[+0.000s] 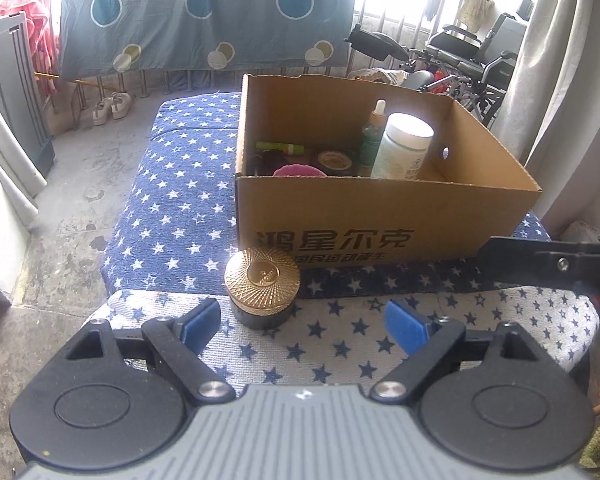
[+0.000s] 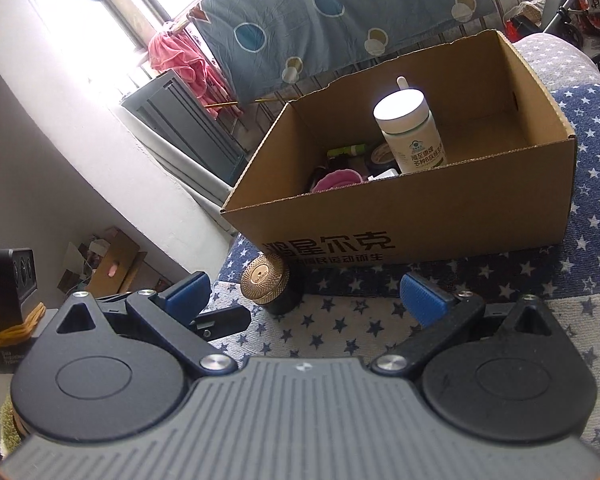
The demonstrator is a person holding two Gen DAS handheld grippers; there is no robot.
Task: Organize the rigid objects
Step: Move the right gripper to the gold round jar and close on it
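A round black jar with a gold patterned lid stands on the star-print cloth, just in front of the cardboard box. My left gripper is open, and the jar sits just ahead of its left blue pad, not touched. In the right wrist view the jar lies ahead and left of centre of my right gripper, which is open and empty. The box holds a white bottle, a dropper bottle, a tape roll and a pink item.
One black finger of the right gripper reaches in from the right of the left wrist view. The cloth-covered seat drops to a concrete floor on the left. Shoes, a grey cabinet and wheelchairs stand beyond.
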